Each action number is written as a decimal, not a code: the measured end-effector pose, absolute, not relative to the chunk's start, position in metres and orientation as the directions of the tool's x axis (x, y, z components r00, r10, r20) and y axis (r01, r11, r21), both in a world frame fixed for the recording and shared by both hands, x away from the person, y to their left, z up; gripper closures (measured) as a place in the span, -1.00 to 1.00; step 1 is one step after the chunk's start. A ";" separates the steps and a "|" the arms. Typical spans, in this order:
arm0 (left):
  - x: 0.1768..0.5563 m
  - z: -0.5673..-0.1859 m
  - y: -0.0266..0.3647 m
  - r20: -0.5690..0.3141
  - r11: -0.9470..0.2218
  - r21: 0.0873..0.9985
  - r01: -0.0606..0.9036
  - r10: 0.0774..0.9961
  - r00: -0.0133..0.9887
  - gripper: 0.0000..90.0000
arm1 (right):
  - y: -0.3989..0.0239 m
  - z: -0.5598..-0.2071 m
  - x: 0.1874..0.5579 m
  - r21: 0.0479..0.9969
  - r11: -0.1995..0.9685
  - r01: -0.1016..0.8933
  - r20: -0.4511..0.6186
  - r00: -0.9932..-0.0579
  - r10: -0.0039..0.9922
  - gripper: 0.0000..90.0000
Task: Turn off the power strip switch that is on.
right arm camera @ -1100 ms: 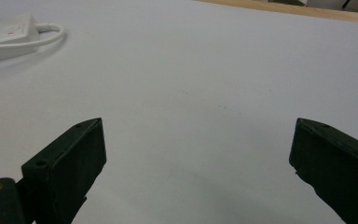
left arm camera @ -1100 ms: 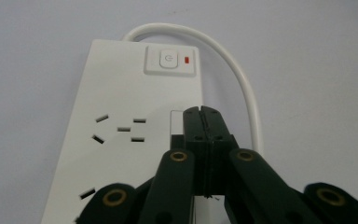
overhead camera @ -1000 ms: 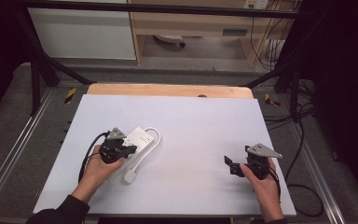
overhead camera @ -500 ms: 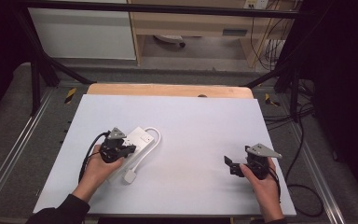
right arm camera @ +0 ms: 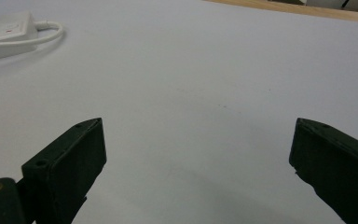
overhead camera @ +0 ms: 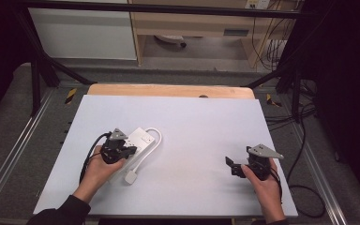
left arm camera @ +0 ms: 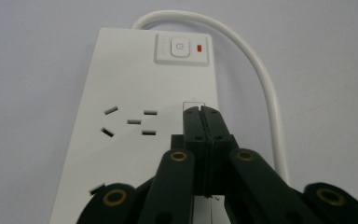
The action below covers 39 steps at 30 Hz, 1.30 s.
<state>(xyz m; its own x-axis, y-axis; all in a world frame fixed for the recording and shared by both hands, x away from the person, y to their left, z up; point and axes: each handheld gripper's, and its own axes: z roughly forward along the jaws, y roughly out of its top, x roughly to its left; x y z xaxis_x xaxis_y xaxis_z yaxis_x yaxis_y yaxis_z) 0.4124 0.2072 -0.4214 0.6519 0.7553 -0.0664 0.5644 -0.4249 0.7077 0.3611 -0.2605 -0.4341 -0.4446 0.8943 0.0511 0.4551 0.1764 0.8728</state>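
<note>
Two claws at work. Left claw (left arm camera: 204, 116) pressed together, tips over white plastic power strip (left arm camera: 135, 93) on bench's (overhead camera: 192, 122) left side. Aim square at power button (left arm camera: 180, 48), press straight down, avoid white cord (left arm camera: 261, 79). Right claw (overhead camera: 236, 167) spread, empty, well apart.

I see a table (overhead camera: 187, 187) with a pale sheet over it and a wooden strip bare along its far edge. A white power strip (overhead camera: 136, 140) lies flat at my left, its cable (overhead camera: 151, 145) looped beside it.
</note>
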 end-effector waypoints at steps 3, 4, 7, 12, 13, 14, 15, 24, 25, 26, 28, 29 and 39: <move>0.412 -0.422 0.207 -0.067 -0.424 0.708 0.564 0.755 0.652 1.00 | -0.261 -0.434 0.361 0.872 0.178 0.456 0.050 -0.445 0.894 -0.91; 0.413 -0.422 0.207 -0.067 -0.424 0.708 0.565 0.756 0.652 1.00 | -0.261 -0.434 0.361 0.872 0.176 0.457 0.052 -0.445 0.894 -0.91; 0.413 -0.422 0.208 -0.070 -0.423 0.708 0.566 0.756 0.651 1.00 | -0.261 -0.434 0.361 0.873 0.178 0.454 0.050 -0.445 0.894 -0.91; 0.413 -0.422 0.207 -0.069 -0.424 0.708 0.565 0.755 0.652 1.00 | -0.260 -0.434 0.361 0.873 0.178 0.455 0.049 -0.445 0.894 -0.91; 0.413 -0.422 0.208 -0.070 -0.423 0.708 0.565 0.755 0.652 1.00 | -0.260 -0.434 0.361 0.872 0.179 0.456 0.049 -0.445 0.894 -0.91; 0.413 -0.422 0.207 -0.071 -0.423 0.708 0.566 0.755 0.652 1.00 | -0.260 -0.434 0.361 0.872 0.180 0.455 0.047 -0.445 0.894 -0.91; 0.413 -0.422 0.207 -0.070 -0.423 0.708 0.565 0.755 0.653 1.00 | -0.260 -0.434 0.361 0.872 0.179 0.455 0.049 -0.445 0.894 -0.91; 0.412 -0.423 0.203 -0.069 -0.424 0.715 0.556 0.749 0.659 1.00 | -0.260 -0.434 0.361 0.871 0.176 0.459 0.054 -0.444 0.894 -0.91; 0.412 -0.423 0.202 -0.069 -0.428 0.713 0.556 0.746 0.662 1.00 | -0.260 -0.435 0.361 0.871 0.177 0.458 0.052 -0.445 0.894 -0.91; 0.412 -0.423 0.202 -0.066 -0.429 0.713 0.554 0.746 0.663 1.00 | -0.260 -0.435 0.361 0.871 0.176 0.458 0.053 -0.445 0.894 -0.91; 0.412 -0.423 0.202 -0.074 -0.424 0.713 0.558 0.746 0.661 1.00 | -0.260 -0.435 0.361 0.871 0.175 0.458 0.054 -0.444 0.894 -0.91; 0.413 -0.423 0.203 -0.075 -0.423 0.713 0.559 0.747 0.660 1.00 | -0.261 -0.435 0.362 0.871 0.176 0.458 0.053 -0.444 0.894 -0.91; 0.413 -0.425 0.207 -0.097 -0.411 0.704 0.580 0.753 0.651 1.00 | -0.260 -0.435 0.362 0.871 0.176 0.459 0.054 -0.445 0.894 -0.90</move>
